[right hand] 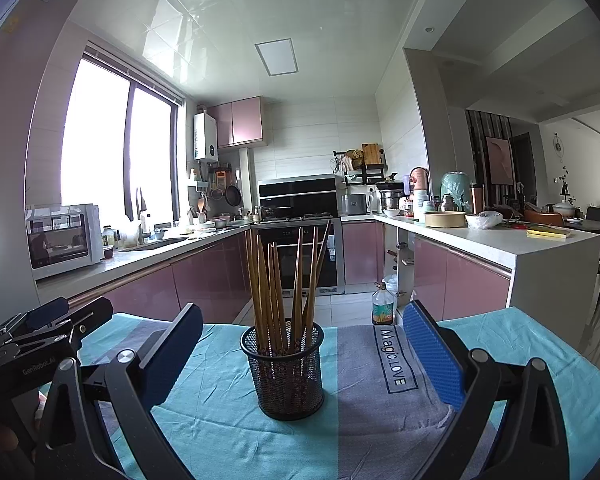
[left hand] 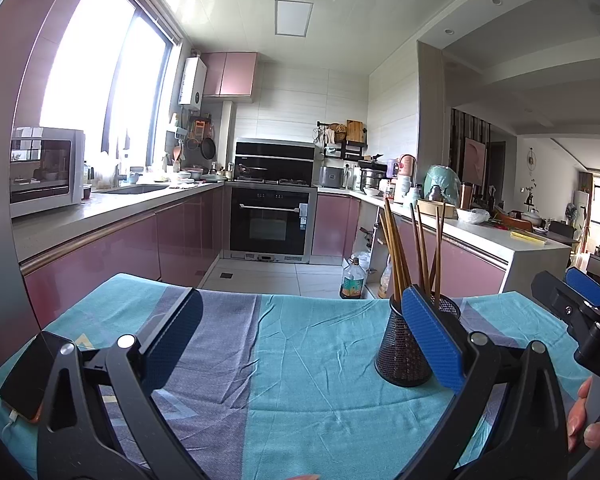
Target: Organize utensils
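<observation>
Hovering wide-open, empty right claw (right hand: 300,354) and left claw (left hand: 300,334) near mesh holder (right hand: 283,368) of chopsticks (right hand: 278,280), risking tipping it.

Daylight pours in through the big window (left hand: 100,80) on the left, blown out to pure white. The glossy ceiling (right hand: 188,16) catches glare. Both views are sharp in the middle, bending hard at the edges with dark rounded corners

Mesh holder (right hand: 283,372) stands frame centre on the cloth-covered tabletop (right hand: 204,412), chopsticks (right hand: 278,280) upright inside. Phone (left hand: 30,376) lies lower left on the cloth. Oil bottle (right hand: 382,306) on floor behind.
</observation>
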Available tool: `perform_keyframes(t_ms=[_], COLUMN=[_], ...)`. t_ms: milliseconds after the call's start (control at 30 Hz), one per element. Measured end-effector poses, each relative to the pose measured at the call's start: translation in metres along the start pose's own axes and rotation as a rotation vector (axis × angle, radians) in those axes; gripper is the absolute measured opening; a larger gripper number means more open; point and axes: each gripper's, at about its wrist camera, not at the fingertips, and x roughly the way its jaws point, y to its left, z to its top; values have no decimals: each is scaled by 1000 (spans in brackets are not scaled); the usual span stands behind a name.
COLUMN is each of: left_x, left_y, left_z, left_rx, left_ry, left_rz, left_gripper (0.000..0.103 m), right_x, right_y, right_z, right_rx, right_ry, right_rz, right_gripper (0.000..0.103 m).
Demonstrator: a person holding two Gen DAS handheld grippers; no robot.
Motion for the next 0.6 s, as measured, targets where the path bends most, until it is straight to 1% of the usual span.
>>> perform_keyframes(t_ms=[600], left_x=[1], left_y=[-1], left_z=[-1], left_rx=[2], left_ry=[2], left_rz=[-2], left_gripper=[98], right_x=[0], right_y=[1], right_z=[0], right_rx=[0], right_ry=[1], right_rz=[-3], right_gripper=[97])
